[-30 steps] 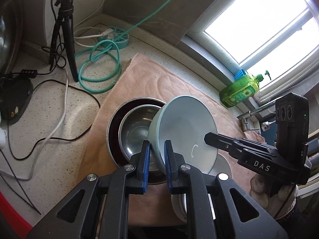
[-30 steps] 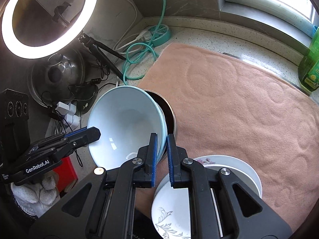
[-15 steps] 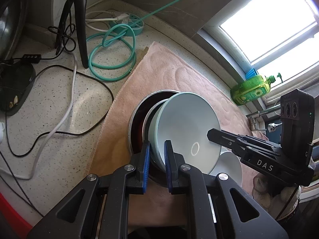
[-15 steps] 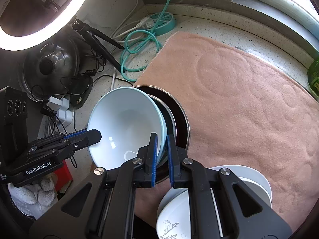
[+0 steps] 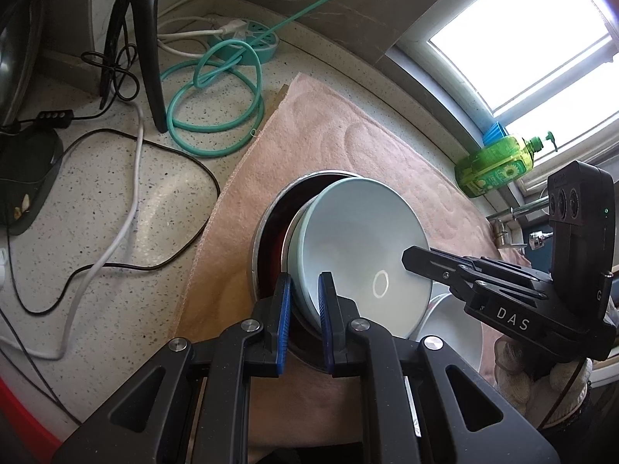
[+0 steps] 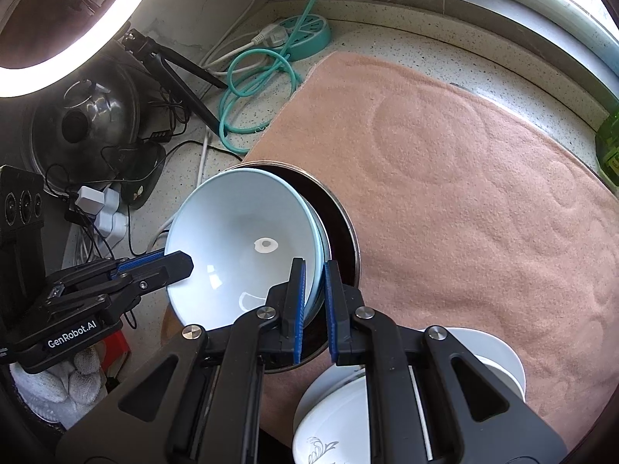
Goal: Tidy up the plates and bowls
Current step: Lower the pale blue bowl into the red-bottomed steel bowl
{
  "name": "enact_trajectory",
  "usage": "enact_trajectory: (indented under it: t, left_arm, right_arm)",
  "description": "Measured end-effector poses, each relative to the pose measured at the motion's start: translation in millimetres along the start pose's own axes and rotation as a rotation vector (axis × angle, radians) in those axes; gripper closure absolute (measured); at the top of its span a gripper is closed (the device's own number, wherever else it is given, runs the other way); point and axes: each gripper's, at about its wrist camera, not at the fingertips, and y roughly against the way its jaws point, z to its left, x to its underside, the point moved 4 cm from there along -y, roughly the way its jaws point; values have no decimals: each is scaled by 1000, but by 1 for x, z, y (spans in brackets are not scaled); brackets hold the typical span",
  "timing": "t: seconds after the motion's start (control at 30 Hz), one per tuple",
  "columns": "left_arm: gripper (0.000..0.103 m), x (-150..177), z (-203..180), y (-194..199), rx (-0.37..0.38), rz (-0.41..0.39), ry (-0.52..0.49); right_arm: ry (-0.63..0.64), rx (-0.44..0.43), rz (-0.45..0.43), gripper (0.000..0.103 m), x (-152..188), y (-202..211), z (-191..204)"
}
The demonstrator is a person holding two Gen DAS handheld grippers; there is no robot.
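A pale blue bowl is held tilted over a dark plate with a steel rim on the pink mat. A steel bowl edge shows under it, mostly hidden. My left gripper is shut on the bowl's near rim, and also shows in the right wrist view. My right gripper is shut on the opposite rim, and also shows in the left wrist view. White plates lie beside the stack.
The pink mat covers the speckled counter. A teal cable coil, a tripod leg, loose cords and a power strip lie to the left. A green soap bottle stands by the window. A ring light and pot lid stand far left.
Both grippers have carried the blue bowl lower and over the steel bowl and dark plate. The bowl now covers most of the steel bowl.
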Motion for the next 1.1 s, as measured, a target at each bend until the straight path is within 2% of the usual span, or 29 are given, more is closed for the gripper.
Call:
enact_trajectory:
  t: [0.37, 0.43, 0.5, 0.53, 0.67, 0.77, 1.1]
  left_arm:
    - [90, -2, 1, 11, 0, -21, -13]
    - [90, -3, 1, 16, -6, -36, -22]
    - [90, -3, 2, 22, -6, -48, -27]
    - [90, -3, 2, 25, -4, -53, -26]
    - [90, -6, 6, 34, -4, -76, -20]
    - [84, -7, 13, 39, -4, -89, -7]
    - [84, -1, 30, 21, 20, -37, 42]
  right_arm:
    - [33, 11, -40, 93, 0, 11, 5]
    - [32, 6, -54, 88, -1, 17, 5]
    - [31, 2, -76, 73, -1, 24, 4]
    - [29, 2, -87, 71, -1, 28, 3]
    - [9, -10, -120, 71, -1, 41, -2]
    - [-23, -20, -133, 71, 1, 47, -10]
    - [-143, -50, -98, 71, 12, 32, -38]
